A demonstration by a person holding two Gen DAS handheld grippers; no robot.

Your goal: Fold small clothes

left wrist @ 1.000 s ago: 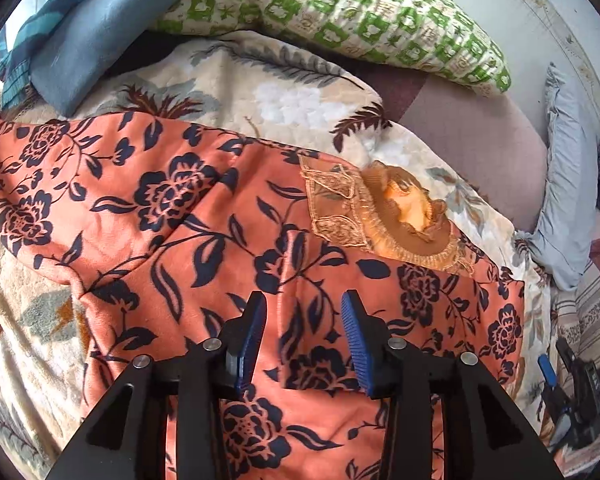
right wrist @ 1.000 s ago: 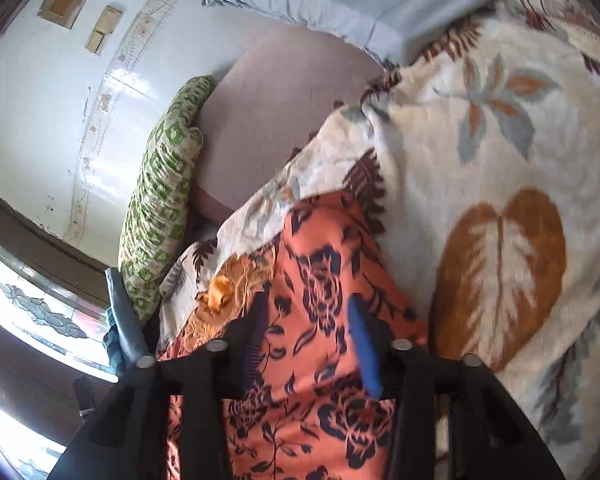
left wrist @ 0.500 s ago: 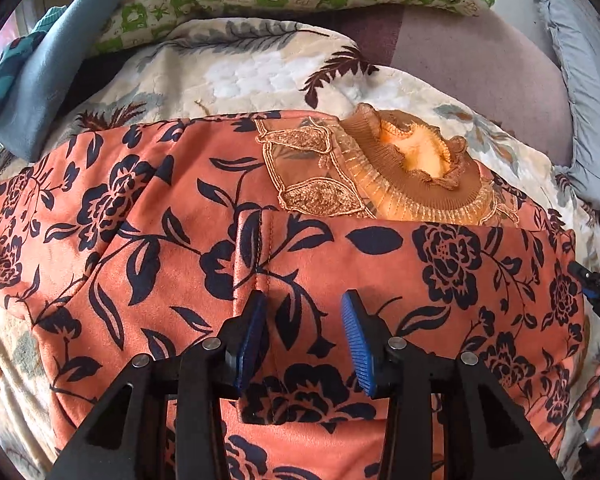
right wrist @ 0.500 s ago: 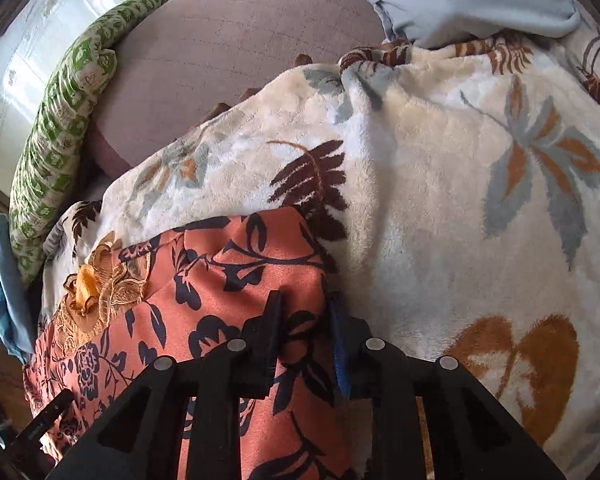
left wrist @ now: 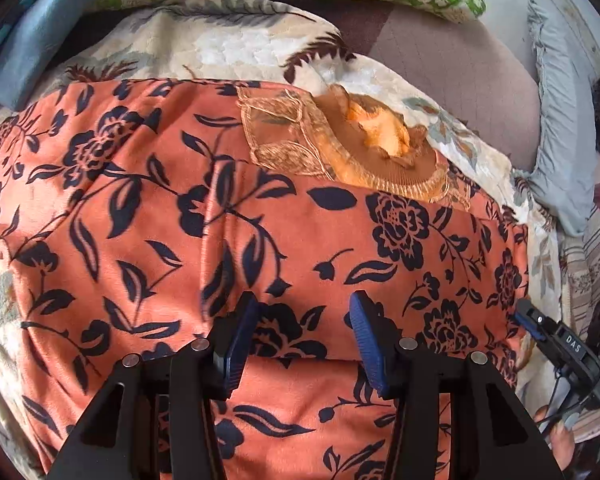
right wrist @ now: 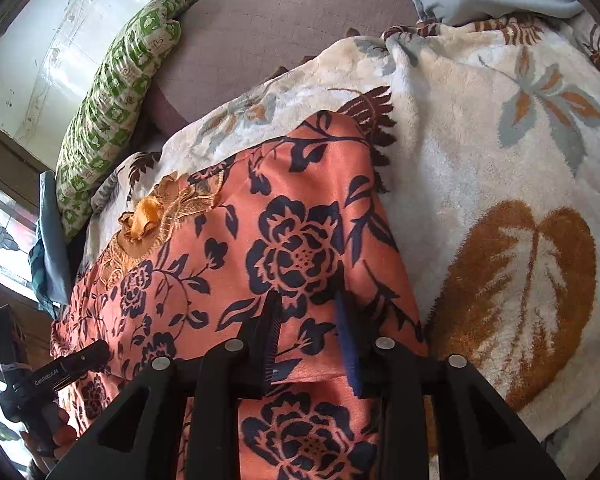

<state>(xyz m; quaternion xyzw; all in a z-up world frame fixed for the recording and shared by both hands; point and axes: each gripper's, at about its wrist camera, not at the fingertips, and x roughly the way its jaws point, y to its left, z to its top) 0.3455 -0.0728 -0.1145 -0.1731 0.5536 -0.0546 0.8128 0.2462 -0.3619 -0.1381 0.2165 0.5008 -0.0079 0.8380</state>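
Orange floral garment (left wrist: 260, 240) lies folded over on the blanket (right wrist: 500, 140). Both grippers are opening: left gripper (left wrist: 300, 332) spread over the fold, right gripper (right wrist: 308, 336) parting over the fold edge, nothing pinched. Risk: released fold may spring back. Only the left view shows the full collar (left wrist: 380, 148).

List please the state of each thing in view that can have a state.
Orange floral garment: folded over, lying on the blanket.
Leaf-print blanket: spread on the bed, rumpled.
Left gripper: opening, over the garment, nothing gripped.
Right gripper: opening, over the garment's fold edge.
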